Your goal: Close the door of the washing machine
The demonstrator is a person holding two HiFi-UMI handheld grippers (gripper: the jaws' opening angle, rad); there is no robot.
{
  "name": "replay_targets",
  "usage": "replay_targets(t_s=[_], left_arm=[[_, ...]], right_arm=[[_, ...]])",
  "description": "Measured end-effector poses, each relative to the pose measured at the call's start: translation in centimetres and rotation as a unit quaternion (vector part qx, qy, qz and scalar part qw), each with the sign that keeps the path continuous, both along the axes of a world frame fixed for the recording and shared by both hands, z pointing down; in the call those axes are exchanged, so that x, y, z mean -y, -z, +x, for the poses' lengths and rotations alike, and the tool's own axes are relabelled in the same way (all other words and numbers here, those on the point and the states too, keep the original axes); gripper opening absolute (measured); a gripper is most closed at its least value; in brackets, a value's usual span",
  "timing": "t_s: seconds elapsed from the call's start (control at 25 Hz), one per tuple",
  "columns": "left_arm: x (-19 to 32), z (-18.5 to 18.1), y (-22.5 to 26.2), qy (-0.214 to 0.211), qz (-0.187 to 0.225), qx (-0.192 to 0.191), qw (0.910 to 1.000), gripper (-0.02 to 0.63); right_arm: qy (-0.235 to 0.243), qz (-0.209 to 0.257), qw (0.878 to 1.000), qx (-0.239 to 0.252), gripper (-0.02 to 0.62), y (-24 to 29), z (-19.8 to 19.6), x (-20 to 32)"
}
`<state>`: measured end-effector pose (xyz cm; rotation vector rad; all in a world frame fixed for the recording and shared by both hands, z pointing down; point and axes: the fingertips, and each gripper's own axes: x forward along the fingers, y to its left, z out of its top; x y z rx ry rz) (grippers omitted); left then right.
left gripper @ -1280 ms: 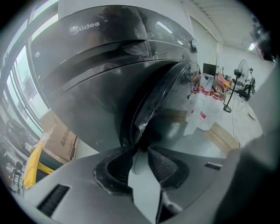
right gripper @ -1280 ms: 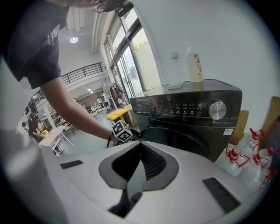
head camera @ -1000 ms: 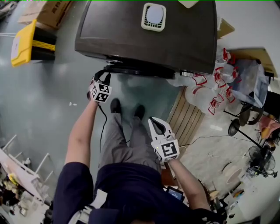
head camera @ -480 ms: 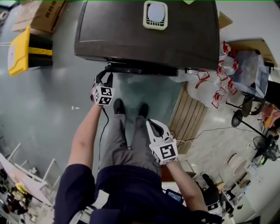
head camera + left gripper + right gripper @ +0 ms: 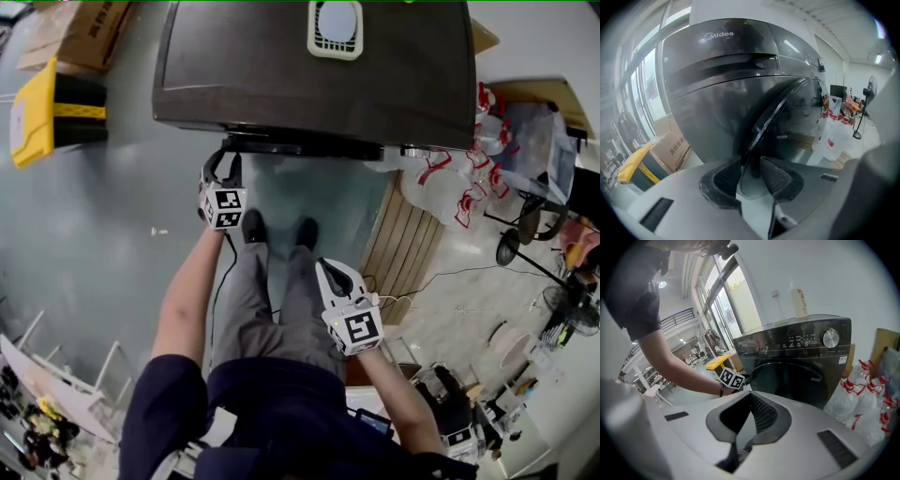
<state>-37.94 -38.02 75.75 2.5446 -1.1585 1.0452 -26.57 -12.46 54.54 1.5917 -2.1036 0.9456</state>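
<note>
Dark-grey front-load washing machine (image 5: pixel 309 75) is seen w/ its round dark glass door (image 5: pixel 774 110) ajar, swung out at the front. Door's rim is straddled by left gripper (image 5: pixel 751 165); jaws have just been eased apart, pads not clamped on it. Right gripper (image 5: pixel 749 401) is held near the legs, well apart from machine, jaws pressed together, nothing btwn.

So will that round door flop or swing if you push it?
It would probably swing as one stiff piece, not flop: the door looks like thick glass in a hard rim on the washer. It stands ajar, so a gentle push should likely shut it. It is probably heavy for its size.
</note>
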Motion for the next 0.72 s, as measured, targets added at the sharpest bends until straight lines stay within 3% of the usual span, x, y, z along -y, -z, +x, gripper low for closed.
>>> replay_targets(t_s=[0.44,0.48,0.72], left_arm=[[1.2,0.4,0.0,0.0,0.005,-0.019,0.9998,0.143],[1.1,0.3,0.0,-0.002,0.007,-0.016,0.9998,0.115],[1.0,0.3,0.3,-0.031,0.02,0.009,0.9993,0.117]], right_arm=[[-0.004,0.01,1.0,-0.013,0.02,-0.2,1.4,1.4],[-0.003,0.011,1.0,-0.013,0.02,-0.1,1.3,1.3],[0.008,0.011,1.0,-0.012,0.02,0.1,0.5,1.6]])
